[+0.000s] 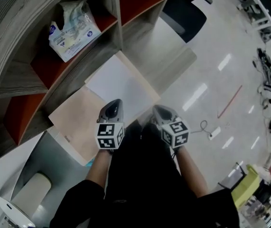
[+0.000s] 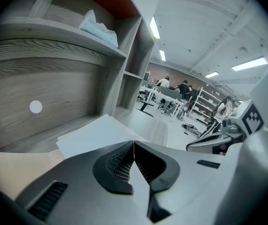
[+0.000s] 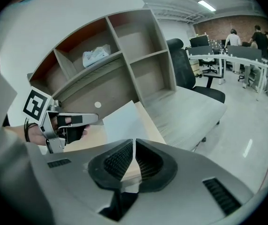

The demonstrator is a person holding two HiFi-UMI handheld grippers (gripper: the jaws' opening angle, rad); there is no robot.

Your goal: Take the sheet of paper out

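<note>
I am looking down at the sheet of paper, which is lying flat on the pale desk in the middle of the head view, just below the grey shelf unit that is filling the upper left. The left gripper is hovering over the lower edge of the sheet, left of centre. Its jaws are pressing together with nothing between them, and the paper is showing beyond them in the left gripper view. The right gripper is sitting just right of centre, near the sheet's lower right side. Its jaws are closed too and gripping nothing, and the sheet is lying ahead of them. A plastic packet is resting in a shelf compartment at the upper left. A black office chair is standing at the top edge.
</note>
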